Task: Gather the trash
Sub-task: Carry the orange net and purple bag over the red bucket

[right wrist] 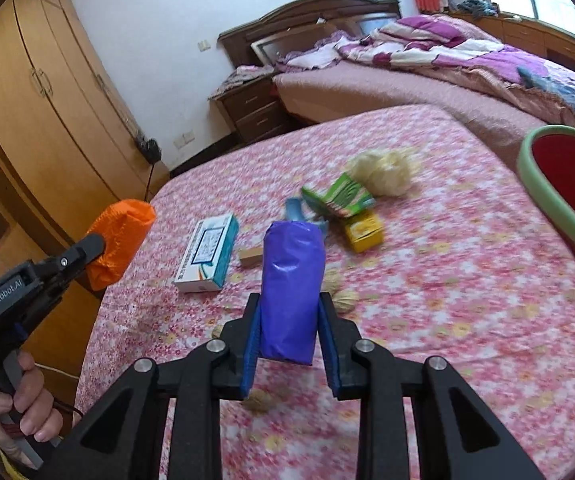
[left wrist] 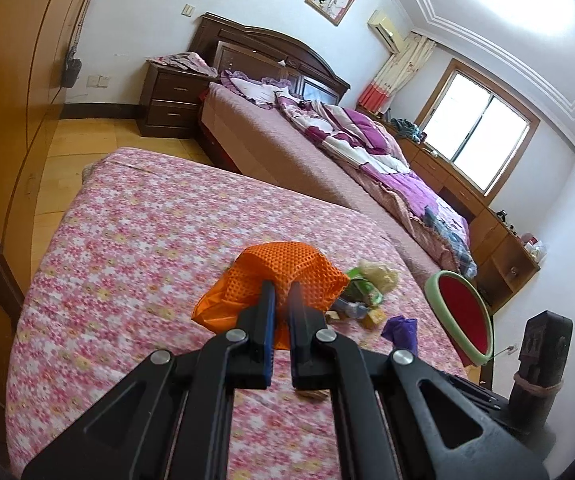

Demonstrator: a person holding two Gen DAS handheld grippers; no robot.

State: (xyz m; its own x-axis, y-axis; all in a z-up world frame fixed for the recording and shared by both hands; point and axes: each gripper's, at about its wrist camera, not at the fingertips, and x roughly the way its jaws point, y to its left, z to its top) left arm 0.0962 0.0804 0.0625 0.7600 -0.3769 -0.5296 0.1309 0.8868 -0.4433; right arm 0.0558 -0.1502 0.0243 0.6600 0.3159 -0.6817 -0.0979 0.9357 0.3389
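The left gripper (left wrist: 282, 294) has its fingers pressed together on an orange mesh bag (left wrist: 283, 276), which bulges out past the fingertips and is held above the flowered tablecloth (left wrist: 135, 220); in the right wrist view the same bag (right wrist: 121, 236) hangs off the near left edge of the cloth, with the left gripper (right wrist: 97, 244) gripped by the person's left hand (right wrist: 23, 404); the right gripper (right wrist: 289, 320) is clamped on a purple plastic roll (right wrist: 292, 288), which stands nearly upright between the blue pads (right wrist: 252, 344) above the cloth; beyond the purple roll lies the remaining trash on the cloth: a white and teal medicine box (right wrist: 207, 254) to its left, a small wooden block (right wrist: 251, 257) just beside it, a light blue piece (right wrist: 296, 210) behind it, a green carton (right wrist: 337, 196) and a yellow box (right wrist: 363, 230) to its right, touching each other, and a cream crumpled wad (right wrist: 383, 172) farther back; several walnuts (right wrist: 345, 300) lie on the cloth near the roll's right side and under the gripper; a red bin with a green rim (right wrist: 555, 200) stands at the far right of the roll; a bed with a purple quilt (right wrist: 467, 52) lies behind the table.
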